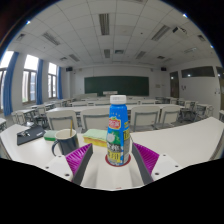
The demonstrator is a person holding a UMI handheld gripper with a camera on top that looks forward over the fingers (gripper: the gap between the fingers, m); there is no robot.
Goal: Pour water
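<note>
1. Classroom is showing in the gripper view, with rows of desks (pixel 150 115) and chairs running back toward a dark green chalkboard (pixel 115 85) on the far wall.
2. Windows (pixel 30 75) are letting in daylight along one side of the room, and strip lights (pixel 104 22) are sitting in the panelled ceiling.
3. A white table (pixel 185 140) is lying directly ahead of the gripper (pixel 118 156) and is carrying the objects nearest to it.
4. A plastic bottle (pixel 118 128) with a blue cap and a colourful label is standing upright on that table, between the two fingers.
5. The fingers, each with a magenta pad (pixel 147 155) on its inner face, are sitting at either side of the bottle's lower part, held fairly wide.
6. A gap is showing between each pad and the bottle, so the gripper is standing open around it and gripping nothing; the bottle is resting on the table by its own base.
7. A dark mug (pixel 64 141) with a handle is standing on the same table, near the bottle on the window side and slightly beyond the fingertip there.
8. A dark flat object (pixel 28 134) is lying further off on that side, too unclear to identify.
</note>
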